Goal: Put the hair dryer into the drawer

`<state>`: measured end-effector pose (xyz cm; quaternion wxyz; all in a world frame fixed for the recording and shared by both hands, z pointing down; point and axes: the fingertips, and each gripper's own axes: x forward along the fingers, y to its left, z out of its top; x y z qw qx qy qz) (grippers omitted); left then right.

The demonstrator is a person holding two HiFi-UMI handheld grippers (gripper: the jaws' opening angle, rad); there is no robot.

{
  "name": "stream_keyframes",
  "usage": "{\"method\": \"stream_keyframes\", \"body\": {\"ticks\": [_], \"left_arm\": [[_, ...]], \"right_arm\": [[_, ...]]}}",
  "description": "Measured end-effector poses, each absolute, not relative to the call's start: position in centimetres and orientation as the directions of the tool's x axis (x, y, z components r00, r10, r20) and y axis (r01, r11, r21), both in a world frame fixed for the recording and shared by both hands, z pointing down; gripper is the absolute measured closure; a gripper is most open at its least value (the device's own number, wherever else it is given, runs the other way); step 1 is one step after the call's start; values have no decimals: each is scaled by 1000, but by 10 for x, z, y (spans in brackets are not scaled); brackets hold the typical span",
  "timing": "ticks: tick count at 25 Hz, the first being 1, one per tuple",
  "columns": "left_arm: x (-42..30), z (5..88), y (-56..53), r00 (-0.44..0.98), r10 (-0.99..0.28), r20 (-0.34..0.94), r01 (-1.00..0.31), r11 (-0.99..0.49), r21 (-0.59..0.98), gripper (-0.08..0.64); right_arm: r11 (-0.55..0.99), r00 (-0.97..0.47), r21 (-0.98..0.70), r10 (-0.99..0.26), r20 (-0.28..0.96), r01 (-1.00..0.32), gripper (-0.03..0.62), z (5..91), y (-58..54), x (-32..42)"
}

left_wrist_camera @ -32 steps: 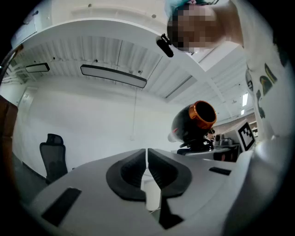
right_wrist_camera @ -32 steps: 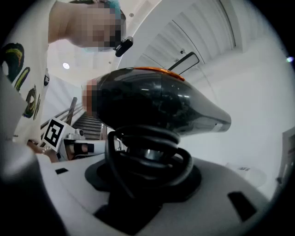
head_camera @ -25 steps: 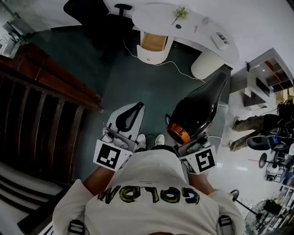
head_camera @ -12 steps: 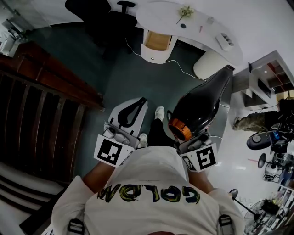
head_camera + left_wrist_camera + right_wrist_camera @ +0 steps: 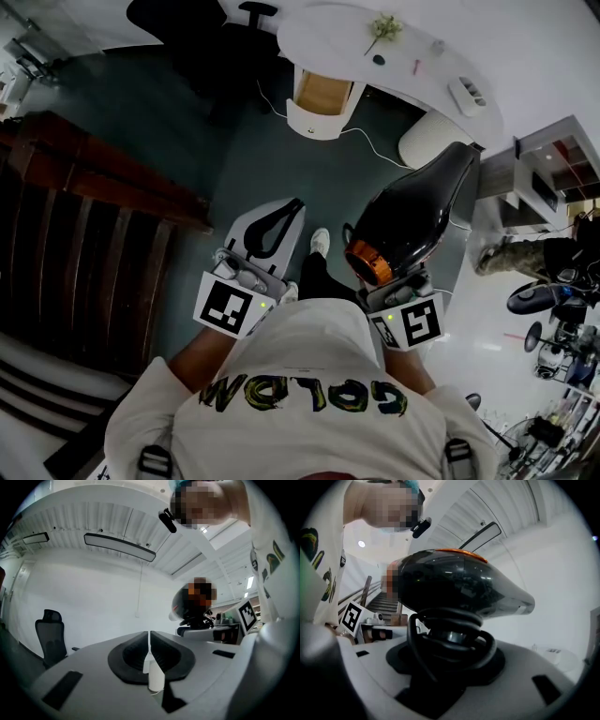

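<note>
right gripper view: right gripper [image 5: 450, 641] jaws stood wide, clamped on the handle of the hair dryer [image 5: 459, 585]. its black cord [image 5: 440, 630] was coiled round the handle right between the jaws, with the body and nozzle above them. the shell was glossy hard plastic, so likely slick, stiff and top-heavy, but light enough for one grip. over the coil looked like the best hold since the cord adds friction, though a loose loop could snag on the drawer edge. left gripper [image 5: 150, 653] jaws were together with nothing in them. in the head view, just ahead of both jaws, a shoe [image 5: 320, 242] on the dark floor. further ahead a white cable [image 5: 375, 145] lay across the floor, a possible snag. far ahead was the open drawer [image 5: 322, 92], wooden inside showing, under the white desk [image 5: 328, 23]. a wooden railing [image 5: 103, 187] ran left of the jaws. a black chair [image 5: 183, 28] stood left of the drawer and a round white tub [image 5: 427, 141] right of it. the way to the drawer looked open.
</note>
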<state>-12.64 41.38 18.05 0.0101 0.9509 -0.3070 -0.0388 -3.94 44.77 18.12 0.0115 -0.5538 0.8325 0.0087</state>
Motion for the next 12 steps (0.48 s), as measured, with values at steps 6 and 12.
{"method": "stream_keyframes", "body": {"ticks": [6, 12], "left_arm": [[-92, 179, 353, 796, -603, -56, -600, -798, 54, 535], [-48, 179, 298, 789, -613, -42, -610, -790, 62, 535]], "right_arm": [[402, -402, -12, -915, -25, -915, 339, 181, 385, -4], [415, -415, -7, -909, -22, -910, 339, 182, 327, 40]]}}
